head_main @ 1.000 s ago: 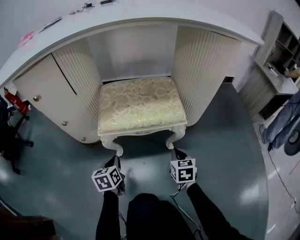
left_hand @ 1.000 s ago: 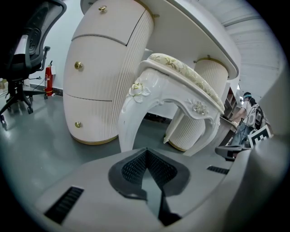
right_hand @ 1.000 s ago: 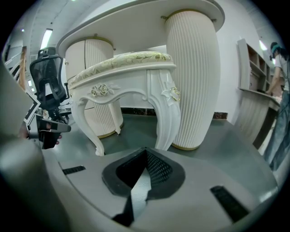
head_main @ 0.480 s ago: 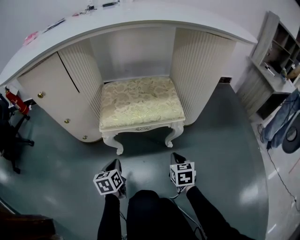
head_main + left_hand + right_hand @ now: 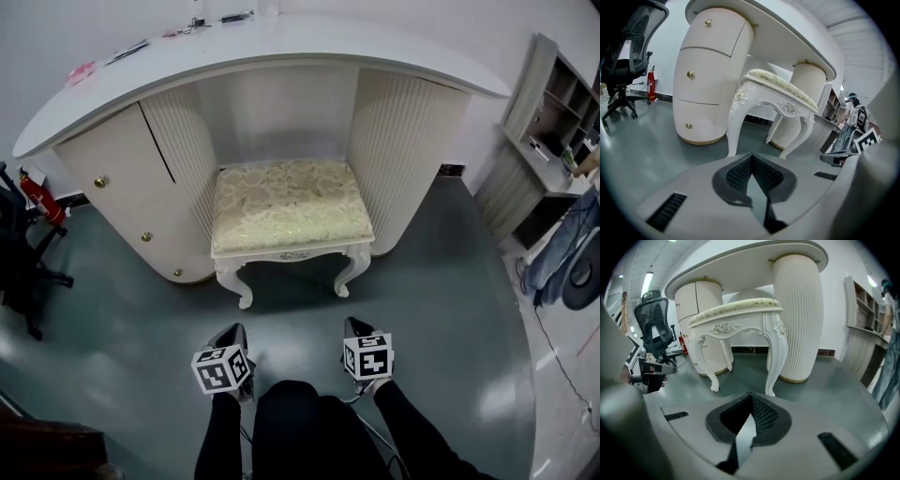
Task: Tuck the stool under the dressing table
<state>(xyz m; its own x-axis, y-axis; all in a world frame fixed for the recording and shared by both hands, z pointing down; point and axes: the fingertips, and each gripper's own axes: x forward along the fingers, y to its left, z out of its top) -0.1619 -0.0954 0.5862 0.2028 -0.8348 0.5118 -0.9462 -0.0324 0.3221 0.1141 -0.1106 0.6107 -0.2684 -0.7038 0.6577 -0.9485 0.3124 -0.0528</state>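
The white stool (image 5: 291, 211) with a cream patterned cushion stands in the knee gap of the curved white dressing table (image 5: 281, 47), its front legs just outside the gap. Both grippers hover above the grey floor in front of it, touching nothing. My left gripper (image 5: 232, 334) is shut and empty, a short way from the stool's front left leg. My right gripper (image 5: 354, 326) is likewise shut and empty, near the front right leg. The left gripper view shows the stool (image 5: 773, 93) beyond the left gripper (image 5: 751, 157). The right gripper view shows the stool (image 5: 736, 317) past the right gripper (image 5: 751, 397).
A black office chair (image 5: 19, 262) and a red fire extinguisher (image 5: 37, 197) stand at the left. A shelf unit (image 5: 553, 103) and a person's leg (image 5: 562, 253) are at the right. Small items lie on the table top (image 5: 216, 19). Ribbed pedestals flank the stool.
Both grippers have drawn back from the stool's front legs towards the person. The stool stays in the gap under the table.
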